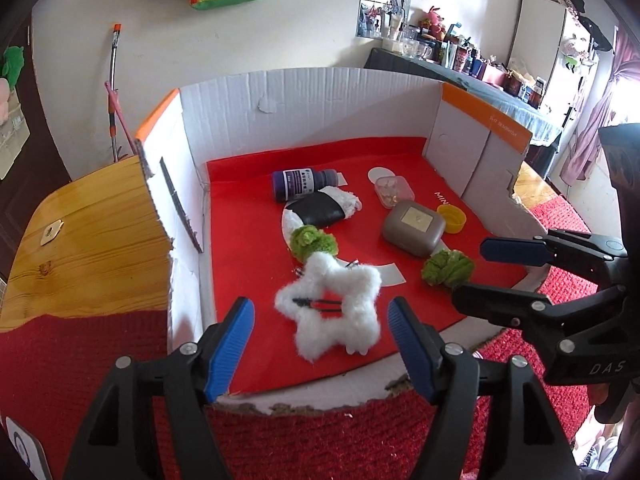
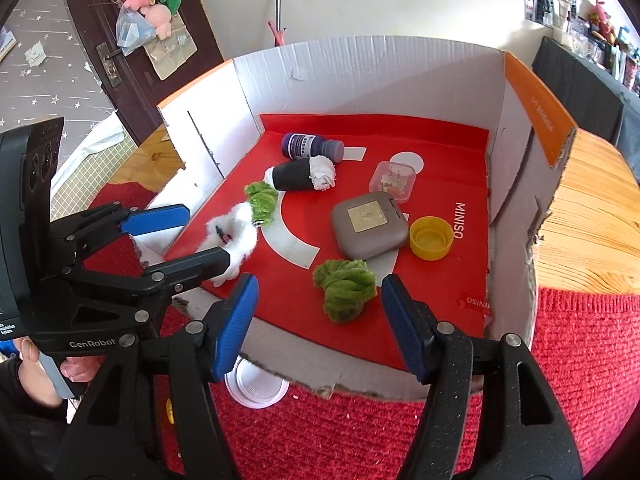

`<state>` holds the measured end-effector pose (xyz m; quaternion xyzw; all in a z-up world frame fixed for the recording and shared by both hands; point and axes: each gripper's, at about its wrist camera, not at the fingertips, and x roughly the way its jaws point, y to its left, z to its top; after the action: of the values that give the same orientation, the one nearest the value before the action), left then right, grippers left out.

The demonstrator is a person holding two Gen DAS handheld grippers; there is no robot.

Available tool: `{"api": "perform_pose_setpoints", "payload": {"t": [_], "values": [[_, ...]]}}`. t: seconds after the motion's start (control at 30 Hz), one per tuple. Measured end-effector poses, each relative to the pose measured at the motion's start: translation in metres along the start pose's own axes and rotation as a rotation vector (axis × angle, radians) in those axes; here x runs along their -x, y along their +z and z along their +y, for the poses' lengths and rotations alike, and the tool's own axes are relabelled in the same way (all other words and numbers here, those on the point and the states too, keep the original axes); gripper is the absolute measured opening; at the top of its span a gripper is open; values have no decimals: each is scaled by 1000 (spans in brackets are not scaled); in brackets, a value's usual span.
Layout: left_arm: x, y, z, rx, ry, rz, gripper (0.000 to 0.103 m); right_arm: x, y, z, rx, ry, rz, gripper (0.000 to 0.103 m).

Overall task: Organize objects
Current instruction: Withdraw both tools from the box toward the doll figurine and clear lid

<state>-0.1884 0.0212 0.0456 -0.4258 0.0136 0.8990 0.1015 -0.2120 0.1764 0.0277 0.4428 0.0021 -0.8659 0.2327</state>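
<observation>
Fingers of left gripper (image 1: 320,344) and right gripper (image 2: 318,324) wide, empty; white star clip (image 1: 332,308) and green scrunchie (image 2: 346,290) at box front edge, fluffy, may slip from pinch.

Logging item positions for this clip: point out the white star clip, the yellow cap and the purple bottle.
star clip (image 1: 328,312), left wrist view, on its fluffy white rim.
yellow cap (image 2: 431,238), right wrist view, on its hollow inside.
purple bottle (image 1: 298,184), left wrist view, on its label.
</observation>
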Motion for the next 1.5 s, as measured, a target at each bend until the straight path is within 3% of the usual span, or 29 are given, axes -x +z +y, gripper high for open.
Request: {"api": "perform_pose_setpoints", "payload": {"t": [0.43,0.53,0.97,1.27,1.5], "values": [[24,-15,-6,14,-8,-32,84,28,-15,8,-1,1,-45,78],[28,-20,-8,15,-12,-37,88,36,-18,10,-2,1,-61,85],[57,-36,-25,-1,1,-82,90,65,-36,12,-22,16,-113,89],[71,-45,-33,-27,51,-112,93,72,-44,3,-50,31,-124,90],[86,-53,-27,12,5,-134,93,76,-49,5,-53,23,-126,90]]}}
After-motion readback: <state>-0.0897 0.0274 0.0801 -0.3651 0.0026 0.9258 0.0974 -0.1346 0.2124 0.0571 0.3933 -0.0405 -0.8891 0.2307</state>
